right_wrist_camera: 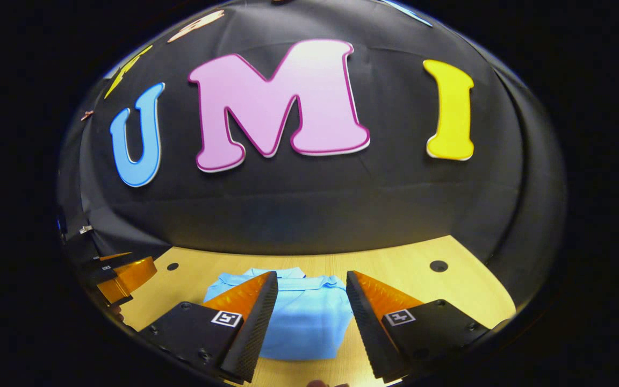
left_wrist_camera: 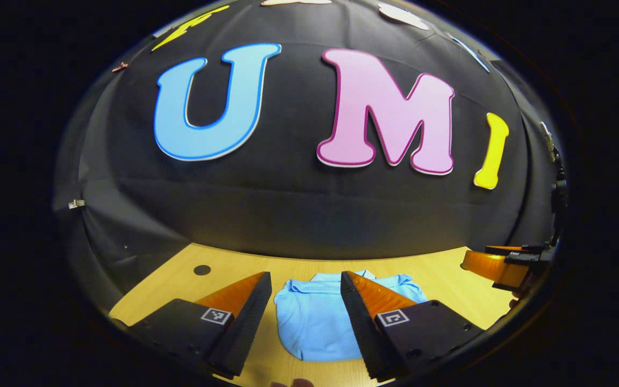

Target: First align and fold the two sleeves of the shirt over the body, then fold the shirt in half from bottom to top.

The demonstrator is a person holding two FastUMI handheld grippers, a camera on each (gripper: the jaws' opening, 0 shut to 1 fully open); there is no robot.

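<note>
A light blue shirt (left_wrist_camera: pixel 317 317) lies folded into a compact bundle on the wooden table (left_wrist_camera: pixel 438 279), collar toward the far wall. My left gripper (left_wrist_camera: pixel 305 293) hovers above and in front of it, open, with nothing between its fingers. In the right gripper view the same shirt (right_wrist_camera: pixel 307 317) sits between and beyond the spread fingers of my right gripper (right_wrist_camera: pixel 312 293), which is also open and holds nothing. The right gripper (left_wrist_camera: pixel 508 263) appears at the right edge of the left gripper view, and the left gripper (right_wrist_camera: pixel 119 277) at the left edge of the right gripper view.
The booth's black cloth wall (left_wrist_camera: pixel 309 215) rises just behind the table's far edge. Small dark holes mark the tabletop (left_wrist_camera: pixel 202 270) (right_wrist_camera: pixel 438 265). Bare wood lies on both sides of the shirt.
</note>
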